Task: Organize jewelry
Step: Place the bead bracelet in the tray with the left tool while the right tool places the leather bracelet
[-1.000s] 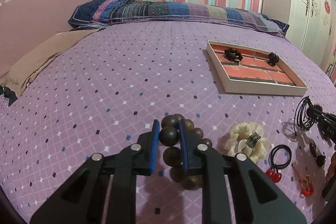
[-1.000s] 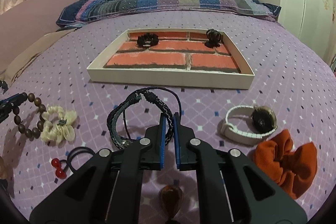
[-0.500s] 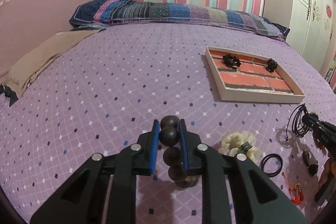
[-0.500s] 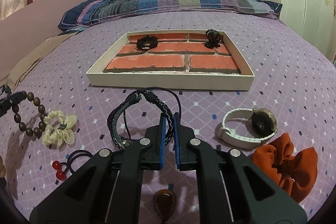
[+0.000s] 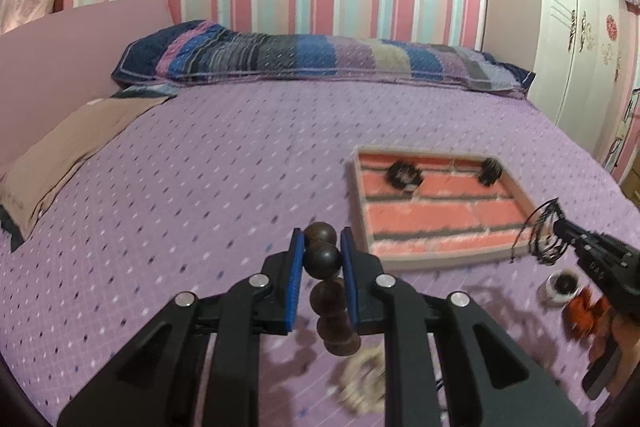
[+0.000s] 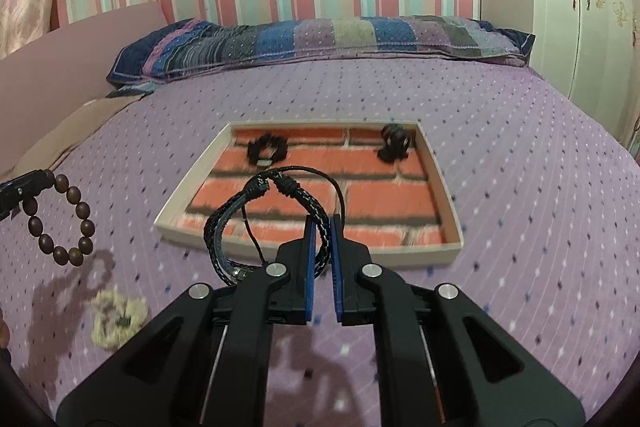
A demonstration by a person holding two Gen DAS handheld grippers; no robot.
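My left gripper [image 5: 321,247] is shut on a brown wooden bead bracelet [image 5: 328,287], held in the air above the purple bedspread; the bracelet also hangs at the left of the right wrist view [image 6: 64,223]. My right gripper [image 6: 320,231] is shut on a black braided cord bracelet [image 6: 256,195], lifted near the front rim of the brick-patterned tray [image 6: 452,219]. The tray [image 5: 360,203] holds two dark pieces [image 6: 267,151] [image 6: 394,143]. In the left wrist view the right gripper [image 5: 556,223] shows at the right with the cord bracelet [image 5: 540,231].
A cream scrunchie [image 6: 116,315] lies on the bedspread at the lower left. A watch [image 5: 562,285] and an orange scrunchie [image 5: 584,311] lie at the right. A striped pillow [image 5: 320,59] runs along the headboard, and a white wardrobe [image 5: 580,27] stands at the right.
Both grippers have lifted their bracelets well off the bedspread and moved toward the tray. The items left on the bed have dropped lower in both views.
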